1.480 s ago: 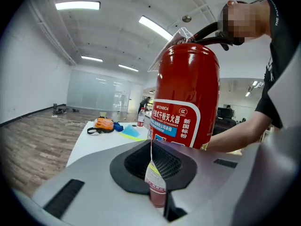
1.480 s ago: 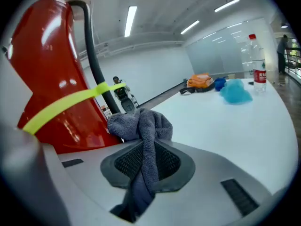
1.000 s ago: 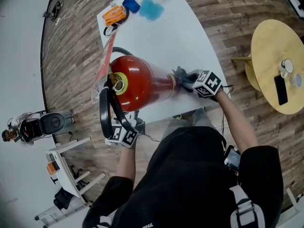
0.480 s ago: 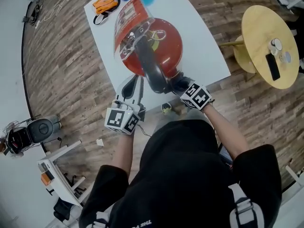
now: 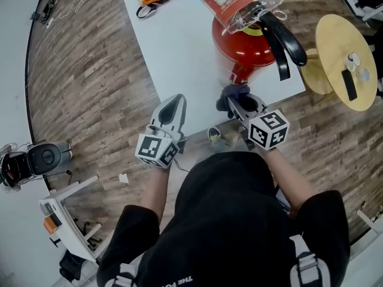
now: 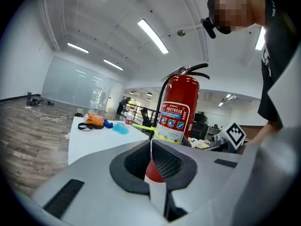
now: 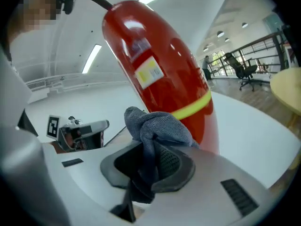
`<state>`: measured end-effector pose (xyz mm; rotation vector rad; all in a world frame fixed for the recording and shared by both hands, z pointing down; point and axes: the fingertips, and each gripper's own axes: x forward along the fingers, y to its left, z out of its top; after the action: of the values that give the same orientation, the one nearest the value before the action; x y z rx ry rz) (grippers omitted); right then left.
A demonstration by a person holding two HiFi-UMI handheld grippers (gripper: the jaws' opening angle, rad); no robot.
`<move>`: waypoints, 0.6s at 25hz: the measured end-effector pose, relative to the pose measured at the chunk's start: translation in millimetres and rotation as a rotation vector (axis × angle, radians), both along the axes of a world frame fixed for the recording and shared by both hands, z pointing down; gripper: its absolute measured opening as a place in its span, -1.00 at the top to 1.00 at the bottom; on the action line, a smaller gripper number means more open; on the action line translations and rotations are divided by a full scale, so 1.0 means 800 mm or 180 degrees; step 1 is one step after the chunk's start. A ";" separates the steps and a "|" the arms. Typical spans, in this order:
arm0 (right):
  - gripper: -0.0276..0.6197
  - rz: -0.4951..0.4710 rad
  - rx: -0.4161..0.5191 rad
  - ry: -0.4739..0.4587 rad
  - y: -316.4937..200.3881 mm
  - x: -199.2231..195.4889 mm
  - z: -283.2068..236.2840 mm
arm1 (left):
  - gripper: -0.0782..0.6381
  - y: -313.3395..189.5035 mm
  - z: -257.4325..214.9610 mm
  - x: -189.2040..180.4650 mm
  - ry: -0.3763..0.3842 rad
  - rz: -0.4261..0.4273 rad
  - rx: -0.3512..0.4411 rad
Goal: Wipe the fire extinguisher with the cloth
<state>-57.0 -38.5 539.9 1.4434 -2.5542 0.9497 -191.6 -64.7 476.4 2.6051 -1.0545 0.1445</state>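
Since the earlier frame the fire extinguisher [image 5: 245, 46] has been swung upright. It now stands near the right front corner of the white table [image 5: 179, 58], likely so its side is free for wiping. The left gripper [image 5: 172, 103] has let go, its jaws together on nothing. The right gripper [image 5: 238, 100] is clenched on the grey cloth [image 5: 229, 92], bunched just beside the extinguisher's base.

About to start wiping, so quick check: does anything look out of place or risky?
Nothing spilled or damaged. The fire extinguisher stands upright but near the front edge of the table, unheld: the left gripper is shut on nothing, apart from it. The right gripper grips the cloth by its base.
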 end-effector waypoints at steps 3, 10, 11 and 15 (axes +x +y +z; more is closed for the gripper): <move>0.70 -0.0005 0.0322 0.0187 -0.001 0.014 -0.063 | 0.70 -0.001 -0.010 0.002 0.0040 0.0126 0.0106; 0.70 -0.0006 0.1277 0.1377 0.005 0.062 -0.224 | 0.70 0.007 -0.036 0.040 0.0089 0.0430 0.0205; 0.70 0.0055 0.1322 0.1453 0.006 0.067 -0.234 | 0.70 0.007 -0.043 0.050 0.0083 0.0463 0.0223; 0.70 0.0338 0.1271 0.1294 0.003 0.070 -0.203 | 0.70 0.003 -0.057 0.090 -0.0040 0.0512 0.0245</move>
<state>-1.0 -36.0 377.7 1.6671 -2.4559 0.1184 -119.3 -62.3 431.0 2.7608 -0.8700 0.1609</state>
